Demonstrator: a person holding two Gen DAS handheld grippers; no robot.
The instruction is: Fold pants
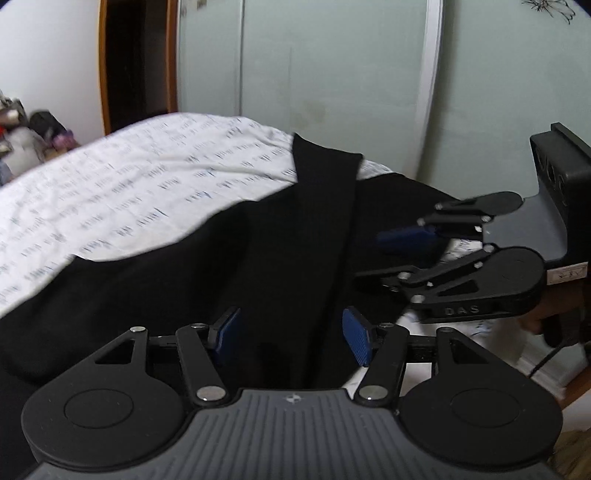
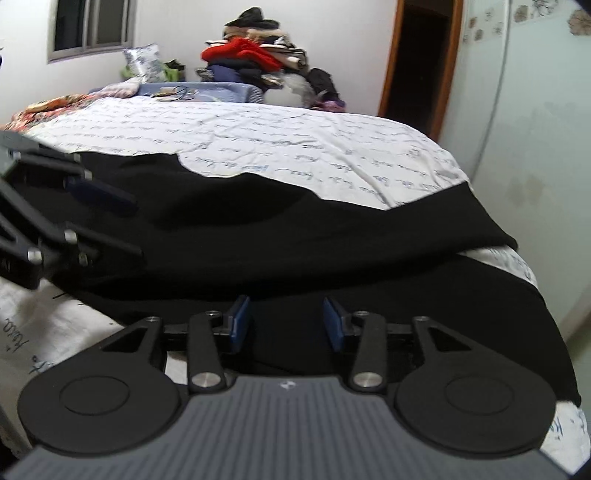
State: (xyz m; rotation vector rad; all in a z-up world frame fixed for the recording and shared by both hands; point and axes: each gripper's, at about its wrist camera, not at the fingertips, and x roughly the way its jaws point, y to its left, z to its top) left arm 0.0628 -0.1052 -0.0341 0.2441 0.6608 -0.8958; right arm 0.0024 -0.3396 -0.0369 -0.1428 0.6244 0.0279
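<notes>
Black pants [image 1: 229, 258] lie spread across a bed with a white sheet printed with script [image 1: 129, 177]. One leg [image 1: 325, 206] lies folded over the rest, its hem near the bed's far edge. My left gripper [image 1: 291, 336] is open, its blue pads either side of that leg, just above the cloth. My right gripper [image 1: 384, 258] shows at the right of the left wrist view, open over the pants. In the right wrist view the right gripper [image 2: 286, 325] is open above the pants [image 2: 295, 236], and the left gripper [image 2: 122, 229] shows at the left edge, open.
A heap of clothes [image 2: 258, 59] and pillows [image 2: 144, 62] sit at the bed's far end. A pale green wardrobe [image 1: 332, 74] stands beside the bed, with a dark doorway [image 2: 417, 62] in a wooden frame next to it. A window [image 2: 92, 26] is on the far wall.
</notes>
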